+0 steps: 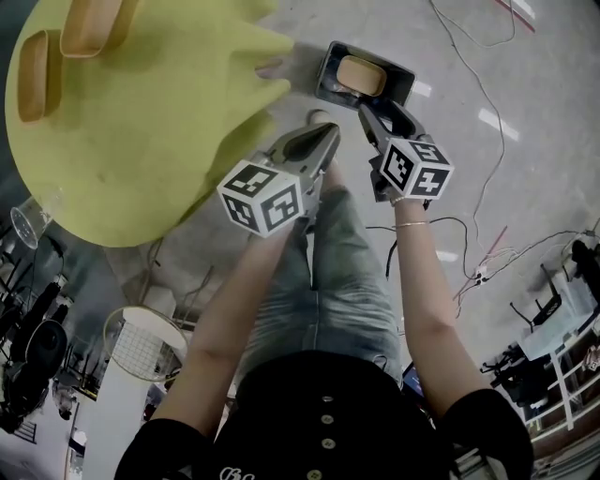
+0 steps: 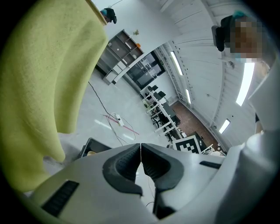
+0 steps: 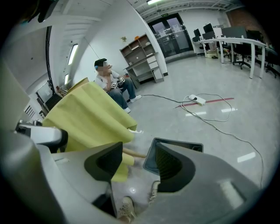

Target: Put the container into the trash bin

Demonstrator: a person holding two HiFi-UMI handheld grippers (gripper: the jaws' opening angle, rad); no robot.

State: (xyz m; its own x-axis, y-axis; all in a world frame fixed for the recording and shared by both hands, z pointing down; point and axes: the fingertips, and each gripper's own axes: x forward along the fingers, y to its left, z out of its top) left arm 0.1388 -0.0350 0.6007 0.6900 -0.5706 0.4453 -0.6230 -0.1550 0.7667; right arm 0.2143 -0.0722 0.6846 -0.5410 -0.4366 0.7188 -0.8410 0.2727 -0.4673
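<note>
Already the tan container (image 1: 361,75) lies inside the trash bin (image 1: 325,77), which stands on the floor beside the tabletop (image 1: 141,122) edge. The right gripper (image 1: 380,111) hovers above it, jaws spread and empty. The left gripper (image 1: 323,141) has its jaws pressed together. The container looks light and stiff, so its rim wall seems the best place to pinch.

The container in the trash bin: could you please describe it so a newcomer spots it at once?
Find the round yellow-clothed table; beside its draped edge a dark trash bin stands on the floor. The tan oblong container lies inside it, while two similar containers sit on the tabletop.
</note>
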